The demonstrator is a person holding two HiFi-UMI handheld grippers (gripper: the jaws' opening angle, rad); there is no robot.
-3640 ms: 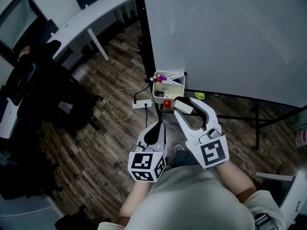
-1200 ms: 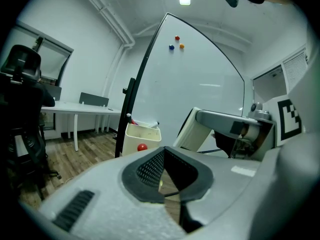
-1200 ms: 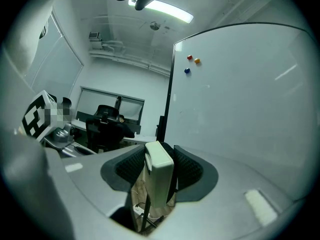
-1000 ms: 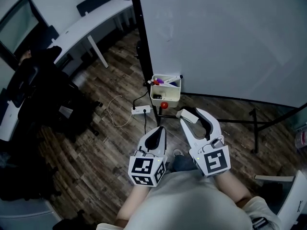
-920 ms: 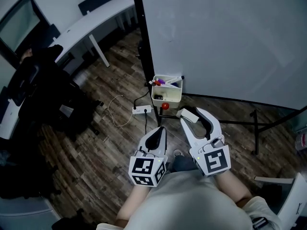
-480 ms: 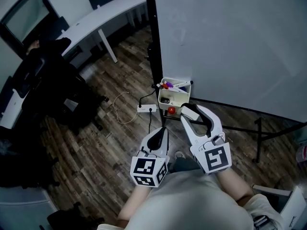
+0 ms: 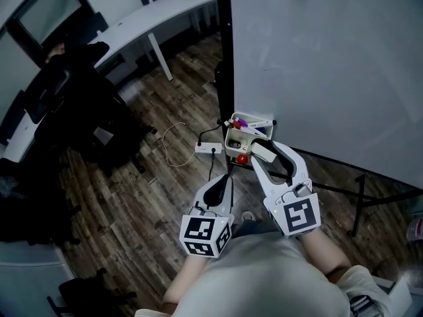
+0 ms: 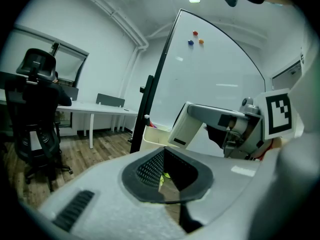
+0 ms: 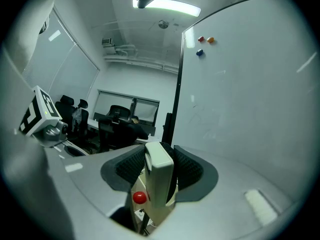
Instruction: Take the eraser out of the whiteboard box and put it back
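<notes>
The cream whiteboard box [image 7: 232,137] hangs at the whiteboard's lower left corner, with markers [image 7: 254,122] in it and a red knob [image 7: 242,158] on its near side. My right gripper [image 7: 266,149] is shut on the cream eraser [image 7: 262,152], which reaches the box's near rim. In the right gripper view the eraser [image 9: 160,176] stands upright between the pads [image 9: 187,171], the red knob [image 9: 139,197] just below. My left gripper [image 7: 225,178] is shut and holds nothing, low and left of the box. In the left gripper view the eraser [image 8: 186,129] shows ahead, beside the box [image 8: 152,136].
The whiteboard [image 7: 330,65] stands on a black post [image 7: 225,58] with floor legs [image 7: 350,190]. A white power strip [image 7: 210,148] and a loose cable [image 7: 173,144] lie on the wooden floor. Black office chairs [image 7: 73,111] and a white desk [image 7: 152,18] are at the left.
My right gripper has carried the eraser forward to the box's near rim. The left gripper moved forward alongside it, still shut. The whole view has shifted toward the whiteboard.
</notes>
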